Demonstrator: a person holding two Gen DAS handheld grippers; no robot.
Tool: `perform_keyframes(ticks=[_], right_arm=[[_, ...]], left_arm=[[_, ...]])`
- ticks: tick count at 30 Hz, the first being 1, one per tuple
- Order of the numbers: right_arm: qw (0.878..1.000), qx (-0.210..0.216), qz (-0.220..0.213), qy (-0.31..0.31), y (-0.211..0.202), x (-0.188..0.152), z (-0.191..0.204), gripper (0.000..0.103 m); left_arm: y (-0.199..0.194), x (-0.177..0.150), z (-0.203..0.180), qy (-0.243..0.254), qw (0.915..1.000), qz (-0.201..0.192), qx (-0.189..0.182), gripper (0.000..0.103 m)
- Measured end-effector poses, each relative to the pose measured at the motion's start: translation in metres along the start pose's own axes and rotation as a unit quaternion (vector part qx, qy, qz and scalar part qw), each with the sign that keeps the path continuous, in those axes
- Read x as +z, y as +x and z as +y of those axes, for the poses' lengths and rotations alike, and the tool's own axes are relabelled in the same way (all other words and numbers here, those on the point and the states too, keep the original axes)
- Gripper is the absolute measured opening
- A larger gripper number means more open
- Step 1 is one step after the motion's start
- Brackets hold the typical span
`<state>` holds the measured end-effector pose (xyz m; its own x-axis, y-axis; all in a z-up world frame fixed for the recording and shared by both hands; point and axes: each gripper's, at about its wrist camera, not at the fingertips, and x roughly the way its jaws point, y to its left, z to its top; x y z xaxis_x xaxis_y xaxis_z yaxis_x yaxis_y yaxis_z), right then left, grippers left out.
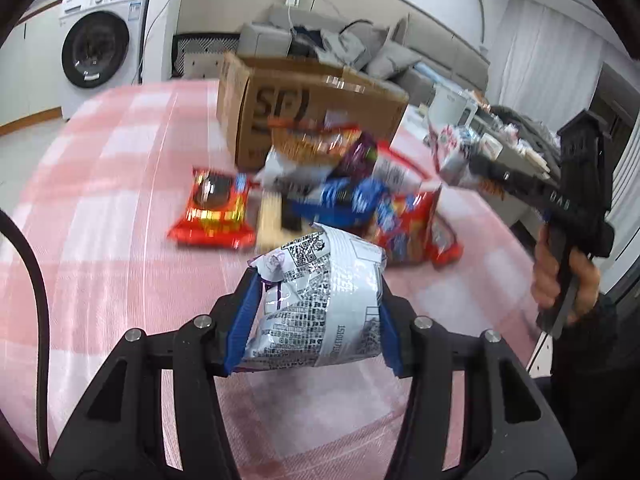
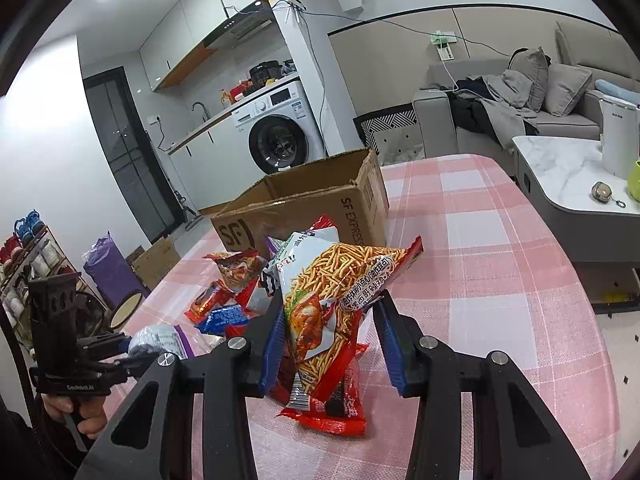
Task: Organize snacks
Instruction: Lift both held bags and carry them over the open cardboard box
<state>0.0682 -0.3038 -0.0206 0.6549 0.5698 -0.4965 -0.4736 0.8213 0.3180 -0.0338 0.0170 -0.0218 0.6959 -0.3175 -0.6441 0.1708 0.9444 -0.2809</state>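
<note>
Two packets are held at once: a crinkled silver bag (image 1: 320, 300) is pinched by the left gripper (image 1: 312, 320) at lower centre, a noodle-snack bag (image 2: 332, 300) by the right gripper (image 2: 328, 336). Pick-up looks done; next, both should be carried to the open cardboard box (image 2: 304, 204) beyond the heap, upper centre.

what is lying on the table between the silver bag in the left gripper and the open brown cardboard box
In the left wrist view, a loose pile of red, blue and white snack packets lies on the pink checked tablecloth between the silver foil bag and the open brown cardboard box.
</note>
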Motion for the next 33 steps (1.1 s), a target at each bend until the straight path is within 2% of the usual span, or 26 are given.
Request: perform_keyframes(ticks=[6, 20, 33], right_arm=[[1.000, 0.003, -0.016, -0.009, -0.007, 0.010, 0.008, 0.043], [0.999, -0.016, -0.028, -0.030, -0.004, 0.047, 0.024, 0.043], [0.999, -0.032, -0.022, -0.037, 0.027, 0.082, 0.030, 0.043]], left_arm=[[-0.007, 0.032, -0.007, 0.010, 0.9994, -0.034, 0.000, 0.051], [-0.007, 0.116, -0.011, 0.015, 0.9920, -0.117, 0.045, 0.051], [0.033, 0.181, -0.016, 0.036, 0.9847, -0.141, 0.096, 0.051]])
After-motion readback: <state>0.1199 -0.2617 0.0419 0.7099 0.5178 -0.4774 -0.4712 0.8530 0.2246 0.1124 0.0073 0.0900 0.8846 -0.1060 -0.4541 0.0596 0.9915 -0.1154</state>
